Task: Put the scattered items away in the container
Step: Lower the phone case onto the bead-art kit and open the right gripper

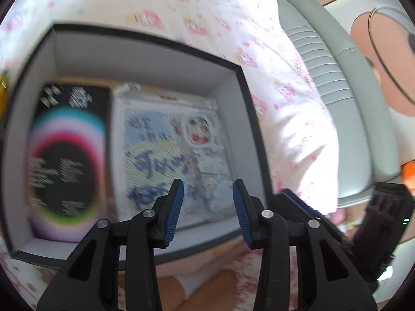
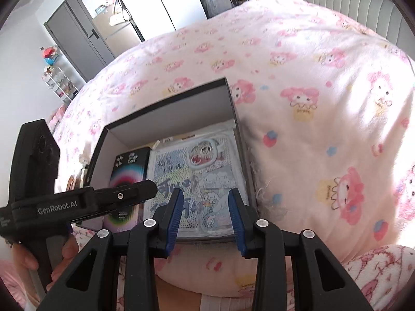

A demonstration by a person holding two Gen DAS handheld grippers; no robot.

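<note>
A black open box with white inner walls (image 1: 145, 59) (image 2: 166, 119) lies on a pink patterned bedspread. Inside lie a black packet with a rainbow ring (image 1: 64, 160) (image 2: 127, 178) at left and a clear packet with cartoon phone cases (image 1: 171, 150) (image 2: 202, 178) at right. My left gripper (image 1: 207, 212) is open and empty, hovering over the box's near edge. My right gripper (image 2: 205, 217) is open and empty, just in front of the box. The left gripper's body (image 2: 85, 204) shows at the left of the right wrist view, reaching over the box.
The pink cartoon bedspread (image 2: 311, 103) bulges high to the right of the box. A grey padded headboard (image 1: 321, 59) stands behind it. A grey door (image 2: 77, 39) and a small shelf (image 2: 59, 83) are far left. A yellow item (image 1: 4, 90) peeks at the box's left.
</note>
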